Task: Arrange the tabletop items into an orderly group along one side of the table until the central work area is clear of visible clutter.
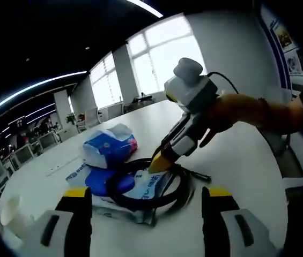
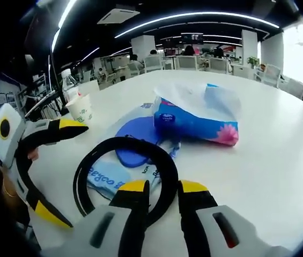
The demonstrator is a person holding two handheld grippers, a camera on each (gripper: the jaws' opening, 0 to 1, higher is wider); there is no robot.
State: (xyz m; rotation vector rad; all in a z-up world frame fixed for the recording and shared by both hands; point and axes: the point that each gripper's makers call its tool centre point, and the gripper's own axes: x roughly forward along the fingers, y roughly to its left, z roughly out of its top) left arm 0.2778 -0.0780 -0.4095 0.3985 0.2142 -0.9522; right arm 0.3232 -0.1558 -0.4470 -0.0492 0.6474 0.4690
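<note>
Reaching low, right gripper point(image 2: 161, 199) fingers pinch coiled cable point(image 2: 120, 176); left gripper point(image 1: 146, 206) spread.

From the right gripper view, my right claw point(image 2: 162, 195) covers the near arc of the black cable coil point(image 2: 95, 160), so I can't tell whether it pinches it. The coil hides part of the blue packet point(image 2: 108, 176), print unreadable. Far desks are blurred. The left claw point(image 2: 49, 171) is cut off at the edge.

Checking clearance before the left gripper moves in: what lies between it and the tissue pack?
In the left gripper view, the black cable coil on blue-white packets lies before the tissue pack.
</note>
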